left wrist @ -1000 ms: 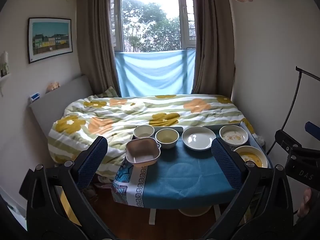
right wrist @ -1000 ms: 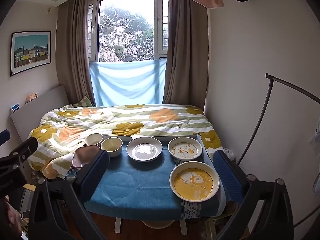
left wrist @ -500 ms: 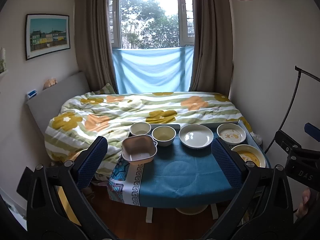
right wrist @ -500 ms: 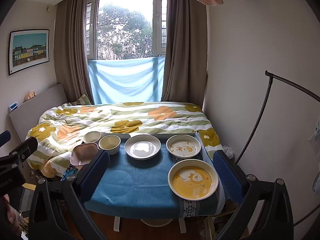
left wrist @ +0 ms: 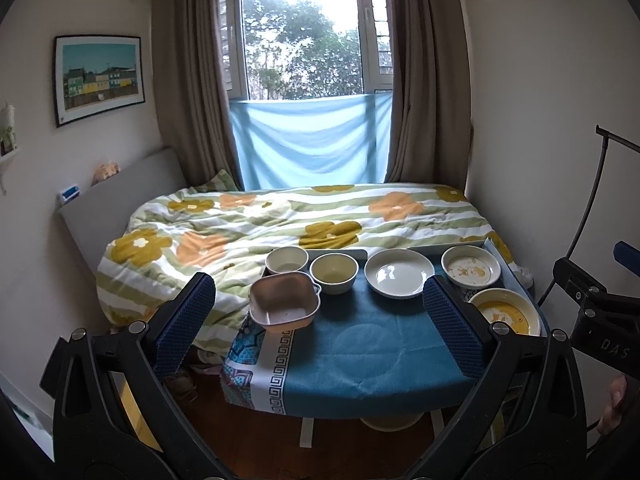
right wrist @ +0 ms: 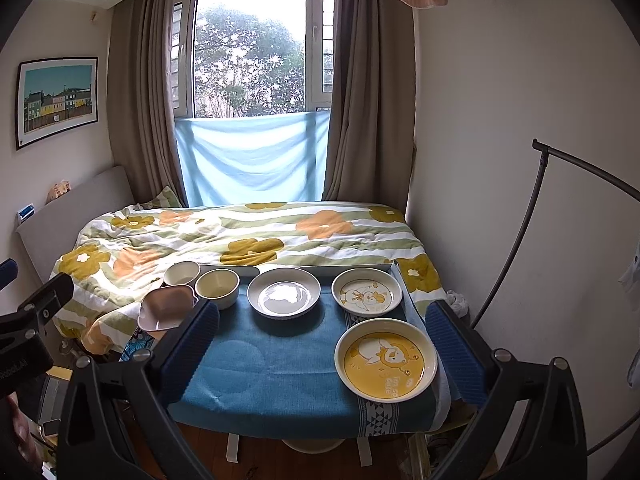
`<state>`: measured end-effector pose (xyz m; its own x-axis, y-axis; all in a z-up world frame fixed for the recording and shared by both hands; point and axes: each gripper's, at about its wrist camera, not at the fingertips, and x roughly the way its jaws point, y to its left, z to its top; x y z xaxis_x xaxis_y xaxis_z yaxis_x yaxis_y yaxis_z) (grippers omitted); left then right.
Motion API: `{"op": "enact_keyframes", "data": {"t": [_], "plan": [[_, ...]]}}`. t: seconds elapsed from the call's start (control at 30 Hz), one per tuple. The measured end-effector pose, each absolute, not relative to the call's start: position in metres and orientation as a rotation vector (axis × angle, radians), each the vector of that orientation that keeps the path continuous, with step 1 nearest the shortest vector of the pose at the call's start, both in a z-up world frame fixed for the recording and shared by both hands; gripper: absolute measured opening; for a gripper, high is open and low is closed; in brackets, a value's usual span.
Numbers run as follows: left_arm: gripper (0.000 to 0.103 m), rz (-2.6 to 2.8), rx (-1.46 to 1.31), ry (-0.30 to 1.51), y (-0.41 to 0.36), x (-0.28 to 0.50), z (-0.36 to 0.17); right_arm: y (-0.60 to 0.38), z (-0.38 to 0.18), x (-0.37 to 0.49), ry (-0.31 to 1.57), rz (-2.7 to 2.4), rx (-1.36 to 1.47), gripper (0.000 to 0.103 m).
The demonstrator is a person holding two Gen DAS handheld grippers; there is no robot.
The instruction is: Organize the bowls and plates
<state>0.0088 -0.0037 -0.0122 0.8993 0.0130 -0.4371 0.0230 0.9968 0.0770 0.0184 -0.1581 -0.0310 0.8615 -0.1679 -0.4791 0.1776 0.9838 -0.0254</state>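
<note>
Blue-padded, my left gripper and right gripper hang wide, empty, short of the table, sizing up the yellow bear plate near right

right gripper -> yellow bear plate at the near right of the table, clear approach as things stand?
Probably yes. The right gripper is open and empty, and the yellow bear plate lies alone on the blue cloth nearest it, apart from the chick plate, nothing stacked on it.
</note>
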Motion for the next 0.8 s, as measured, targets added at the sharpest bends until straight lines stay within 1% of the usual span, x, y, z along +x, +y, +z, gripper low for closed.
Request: {"op": "enact_keyframes", "data": {"t": [0.8], "plan": [[0.103, -0.022, 0.074, 0.461, -0.0048, 0.0124, -0.0114, -0.1595, -0.0318, 0.0205, 0.501, -0.181, 0.021, 0.103]]}}
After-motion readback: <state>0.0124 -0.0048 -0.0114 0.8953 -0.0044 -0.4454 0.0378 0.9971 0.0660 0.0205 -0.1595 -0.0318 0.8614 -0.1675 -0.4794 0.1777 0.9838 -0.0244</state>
